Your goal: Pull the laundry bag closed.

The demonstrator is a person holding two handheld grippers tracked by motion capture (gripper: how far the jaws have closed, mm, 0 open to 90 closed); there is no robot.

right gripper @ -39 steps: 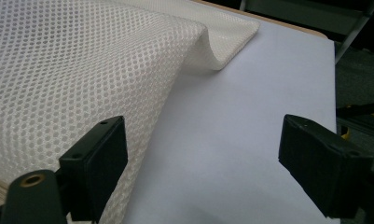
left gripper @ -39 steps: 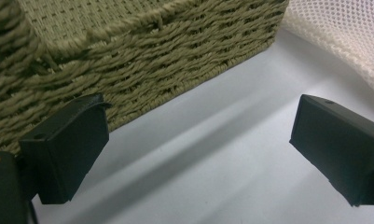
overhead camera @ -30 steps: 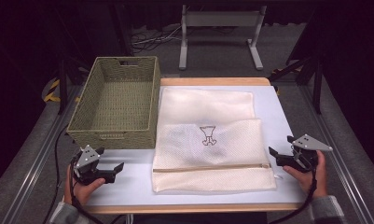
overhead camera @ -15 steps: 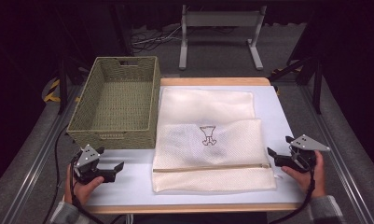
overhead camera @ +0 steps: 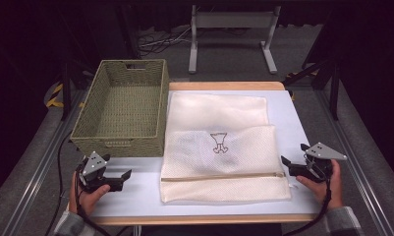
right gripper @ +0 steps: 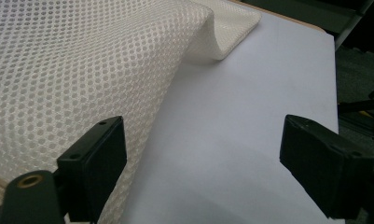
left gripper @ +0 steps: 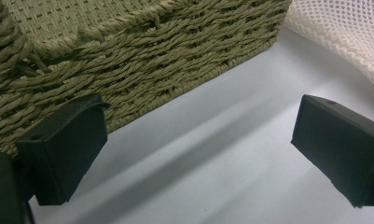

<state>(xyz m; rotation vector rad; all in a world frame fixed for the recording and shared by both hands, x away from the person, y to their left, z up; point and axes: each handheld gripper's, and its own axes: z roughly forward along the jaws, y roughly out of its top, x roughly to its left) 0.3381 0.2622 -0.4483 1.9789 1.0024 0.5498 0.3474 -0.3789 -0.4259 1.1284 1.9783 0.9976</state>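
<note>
Two cream mesh laundry bags lie on the white table top [overhead camera: 288, 118]. The near mesh bag [overhead camera: 224, 162] carries a small dark logo and a zipper along its front edge; it overlaps the far bag [overhead camera: 219, 110]. A woven green basket [overhead camera: 123, 105] stands at the left, with nothing inside. My left gripper [overhead camera: 123, 178] is open just in front of the basket's near wall [left gripper: 142, 60], nothing between its jaws. My right gripper [overhead camera: 288, 164] is open at the near bag's right edge [right gripper: 82, 79], close to the zipper end, gripping nothing.
The table's wooden edge [overhead camera: 224, 86] runs along the back. A metal stand [overhead camera: 231, 29] and cables lie on the dark floor beyond. Metal rails [overhead camera: 32, 172] flank both sides. Bare table surface [overhead camera: 135, 196] lies between the left gripper and the bag.
The left gripper has shifted slightly right and forward along the basket's front. The right gripper has barely moved. The bags and basket have not moved.
</note>
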